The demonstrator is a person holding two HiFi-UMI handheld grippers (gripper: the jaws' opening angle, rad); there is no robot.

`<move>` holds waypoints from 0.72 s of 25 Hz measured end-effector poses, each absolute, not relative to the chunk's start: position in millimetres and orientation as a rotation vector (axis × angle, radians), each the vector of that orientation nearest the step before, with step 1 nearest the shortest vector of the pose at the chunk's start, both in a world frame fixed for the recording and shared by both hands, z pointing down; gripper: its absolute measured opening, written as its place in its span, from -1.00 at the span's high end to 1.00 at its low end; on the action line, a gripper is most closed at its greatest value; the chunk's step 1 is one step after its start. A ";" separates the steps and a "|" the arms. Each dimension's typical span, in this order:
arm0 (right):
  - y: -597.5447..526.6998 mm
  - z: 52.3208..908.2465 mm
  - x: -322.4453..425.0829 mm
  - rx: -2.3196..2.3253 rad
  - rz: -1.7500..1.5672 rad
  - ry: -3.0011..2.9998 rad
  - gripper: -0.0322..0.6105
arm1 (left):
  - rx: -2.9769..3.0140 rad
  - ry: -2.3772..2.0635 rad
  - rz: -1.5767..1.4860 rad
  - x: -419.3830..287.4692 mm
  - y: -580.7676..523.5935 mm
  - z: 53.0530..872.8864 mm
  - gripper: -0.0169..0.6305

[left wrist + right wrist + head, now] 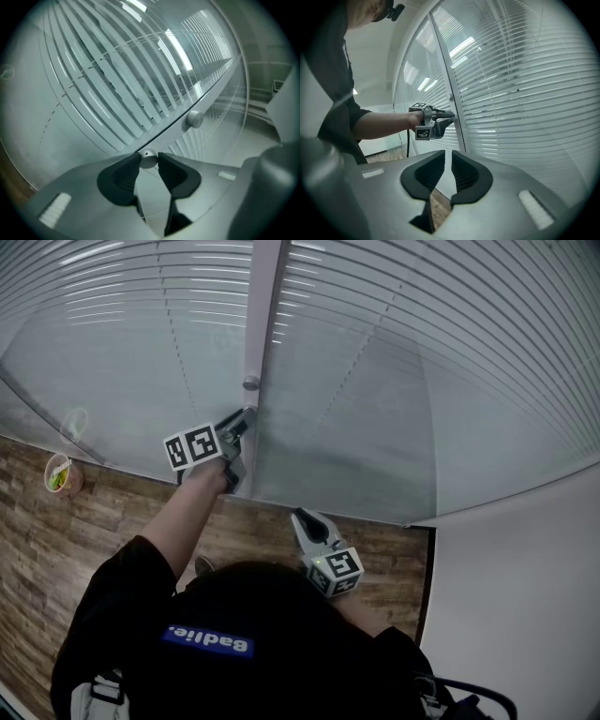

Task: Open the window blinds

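Blinds [422, 381] hung shut behind the big glass panes, on both sides of a white post [262, 315]. On that post sat a small round knob [148, 160]. The left gripper [149, 159] pointed level and pinched this knob between its two dark pads. A second knob [193, 119] sat further along the post, with nothing touching it. The right gripper [447, 157] stayed back over the wooden floor [37, 521]. Its jaws were almost pressed together, with only a thin slit between them and nothing in it.
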State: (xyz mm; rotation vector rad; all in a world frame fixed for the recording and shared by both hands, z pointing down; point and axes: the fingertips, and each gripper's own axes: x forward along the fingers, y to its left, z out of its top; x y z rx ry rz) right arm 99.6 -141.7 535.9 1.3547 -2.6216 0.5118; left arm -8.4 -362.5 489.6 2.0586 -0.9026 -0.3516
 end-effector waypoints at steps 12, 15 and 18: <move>-141.4 541.7 99.8 1.361 0.518 -2.620 0.76 | 1.873 -0.778 -0.543 -11.3 -364.8 497.3 0.57; -140.9 543.1 98.7 1.358 0.521 -2.621 0.76 | 1.842 -0.752 -0.574 -11.6 -364.9 498.9 0.57; -140.9 542.0 98.1 1.354 0.528 -2.623 0.76 | 1.815 -0.728 -0.604 -11.5 -365.3 497.7 0.57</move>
